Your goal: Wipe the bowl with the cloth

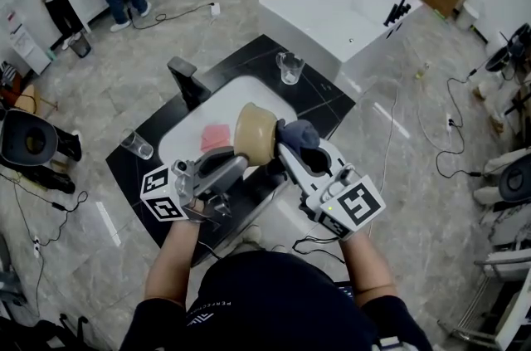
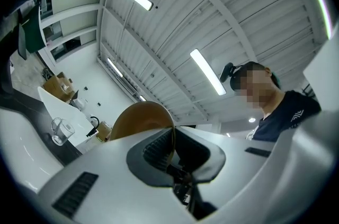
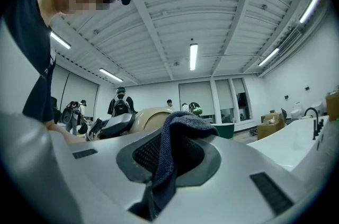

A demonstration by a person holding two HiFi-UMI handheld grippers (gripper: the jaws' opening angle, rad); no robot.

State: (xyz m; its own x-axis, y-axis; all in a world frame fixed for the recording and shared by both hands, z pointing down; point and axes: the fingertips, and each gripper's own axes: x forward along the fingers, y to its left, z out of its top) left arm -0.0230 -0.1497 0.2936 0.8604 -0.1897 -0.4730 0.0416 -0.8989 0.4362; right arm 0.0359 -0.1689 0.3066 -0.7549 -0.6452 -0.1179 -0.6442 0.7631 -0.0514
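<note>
Bowl [image 1: 255, 134], tan, held clear above the white sink [image 1: 249, 90] at the middle of the black counter [image 1: 325, 104], tipped on its side rather than upright. My left gripper [image 1: 242, 162] reaches it from the near left and is clamped on its rim: in the left gripper view the thin edge of the wall runs straight down between the two closed jaws. My right gripper [image 1: 287, 152] lies at the near right, its jaws pinched on a fold of the dark blue cloth [image 1: 299, 134], which bunches up past the tips. Key relation: the cloth lies immediately right of the bowl, at the same height, touching its wall or nearly so; I cannot tell which from the head view. From the right gripper view the bowl shows as a rounded dome just left of the cloth and beyond it, so I judge that the outer wall, not the hollow, is turned toward the cloth hand, and that the bowl's axis runs roughly left to right across the scene. The right hand is therefore the one placed to wipe, while the left only steadies the bowl. To reach the inside, the left would need to roll the mouth round toward the cloth.
</note>
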